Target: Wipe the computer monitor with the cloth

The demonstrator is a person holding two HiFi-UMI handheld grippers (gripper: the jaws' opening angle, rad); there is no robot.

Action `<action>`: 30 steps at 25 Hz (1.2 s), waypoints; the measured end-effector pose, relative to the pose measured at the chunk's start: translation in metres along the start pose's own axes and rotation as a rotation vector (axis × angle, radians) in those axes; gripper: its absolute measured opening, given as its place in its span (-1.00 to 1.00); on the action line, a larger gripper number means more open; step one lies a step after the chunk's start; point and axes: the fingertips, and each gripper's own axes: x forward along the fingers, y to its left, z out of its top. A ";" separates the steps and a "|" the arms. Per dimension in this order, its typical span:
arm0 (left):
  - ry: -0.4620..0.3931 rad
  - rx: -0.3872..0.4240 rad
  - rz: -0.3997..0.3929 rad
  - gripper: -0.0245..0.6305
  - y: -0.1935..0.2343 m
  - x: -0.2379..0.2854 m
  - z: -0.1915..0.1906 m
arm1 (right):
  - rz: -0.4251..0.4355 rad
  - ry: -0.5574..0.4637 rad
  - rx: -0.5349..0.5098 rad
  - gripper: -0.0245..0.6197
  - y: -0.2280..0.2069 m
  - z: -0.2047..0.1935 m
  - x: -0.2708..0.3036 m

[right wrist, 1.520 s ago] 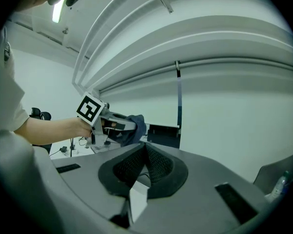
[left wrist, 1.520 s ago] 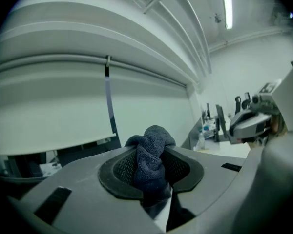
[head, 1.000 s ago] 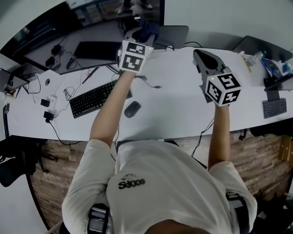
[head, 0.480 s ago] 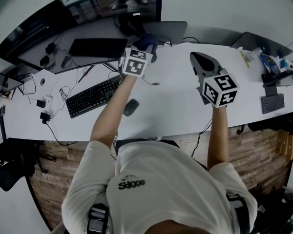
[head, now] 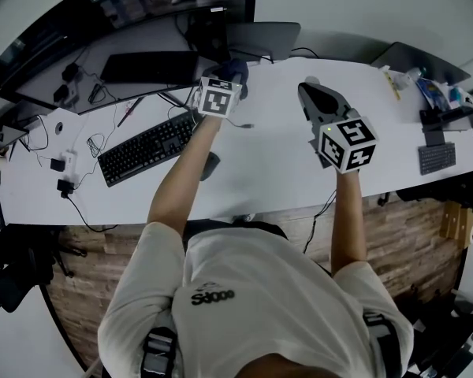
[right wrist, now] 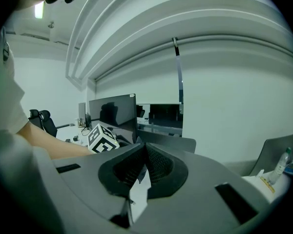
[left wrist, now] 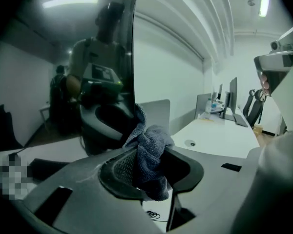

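The big dark monitor (head: 102, 22) stands at the back left of the white desk (head: 276, 164), its glossy screen (left wrist: 63, 57) mirroring the desk and a person. My left gripper (head: 230, 75) hovers by the screen's right lower corner, shut on a bunched grey-blue cloth (head: 236, 69). In the left gripper view the cloth (left wrist: 154, 167) fills the gap between the jaws and hangs below them, apart from the glass. My right gripper (head: 309, 87) floats over the desk to the right. Its jaws are closed on each other with nothing between them (right wrist: 144, 152).
A black keyboard (head: 146, 148) and a mouse (head: 209, 164) lie under my left arm. Cables and chargers (head: 63, 172) litter the left end. A grey laptop (head: 264, 38) sits behind the grippers, another (head: 414, 57) at the right, near bottles (head: 437, 93) and a small keyboard (head: 436, 157).
My left gripper has drawn back and down from the screen's lower edge with the cloth still in it. The right gripper has stayed about where it was.
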 end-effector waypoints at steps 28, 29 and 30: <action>0.045 -0.785 -0.216 -0.56 0.059 0.039 -0.147 | -0.021 0.141 0.029 -0.91 0.055 -0.048 0.055; 0.043 -0.809 -0.217 -0.56 0.067 0.036 -0.151 | -0.018 0.140 0.027 -0.91 0.061 -0.044 0.061; 0.039 -0.831 -0.217 -0.56 0.075 0.032 -0.154 | -0.015 0.140 0.026 -0.91 0.068 -0.042 0.067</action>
